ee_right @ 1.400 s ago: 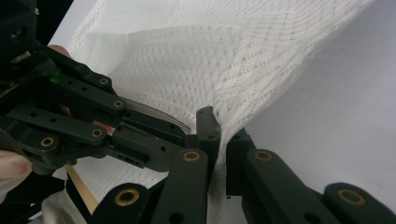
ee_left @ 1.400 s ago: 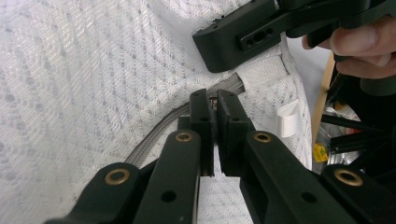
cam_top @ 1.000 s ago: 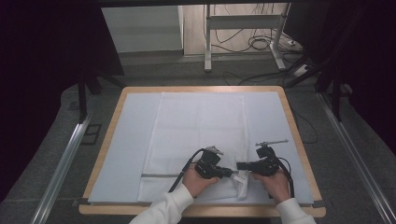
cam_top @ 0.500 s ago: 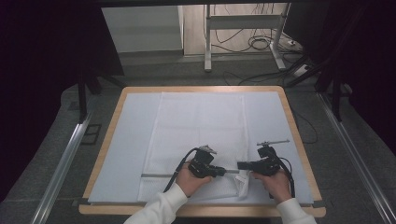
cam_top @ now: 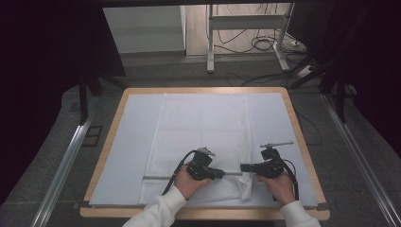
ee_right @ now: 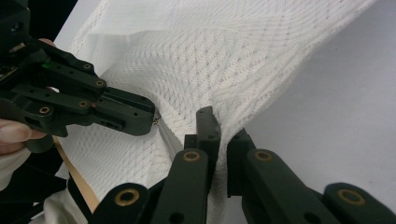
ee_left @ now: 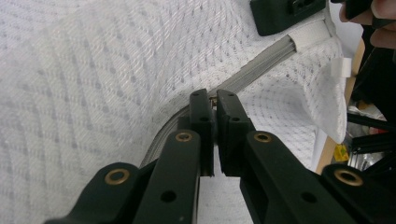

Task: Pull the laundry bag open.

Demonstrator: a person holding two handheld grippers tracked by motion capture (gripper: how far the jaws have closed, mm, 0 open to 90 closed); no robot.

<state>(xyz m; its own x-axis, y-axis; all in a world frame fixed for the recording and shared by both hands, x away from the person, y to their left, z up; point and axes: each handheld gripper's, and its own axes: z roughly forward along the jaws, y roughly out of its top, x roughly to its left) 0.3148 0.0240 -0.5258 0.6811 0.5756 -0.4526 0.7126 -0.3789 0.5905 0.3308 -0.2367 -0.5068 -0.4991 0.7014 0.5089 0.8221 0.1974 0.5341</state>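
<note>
A white mesh bag (cam_top: pixel 203 123) lies flat on the table, with a grey zipper (cam_top: pixel 158 178) running along its near edge. My left gripper (cam_top: pixel 222 174) is shut on the small metal zipper pull (ee_left: pixel 213 99), and the zipper tape (ee_left: pixel 261 63) stretches away from its jaws. My right gripper (cam_top: pixel 243 168) faces it from the right, shut on a pinch of the mesh (ee_right: pixel 219 100) at the zipper's end. In the right gripper view the left gripper (ee_right: pixel 140 116) sits just left of my own jaws (ee_right: pixel 219 128). The two tips are a short gap apart.
A pale sheet (cam_top: pixel 132 142) covers the wooden-rimmed table (cam_top: pixel 118 113). Metal rails (cam_top: pixel 66 161) run along both sides of the table. A desk frame and cables (cam_top: pixel 257 42) stand on the floor beyond the far edge.
My left gripper has edged slightly to the left along the zipper, away from the right gripper. The right gripper has stayed put.
</note>
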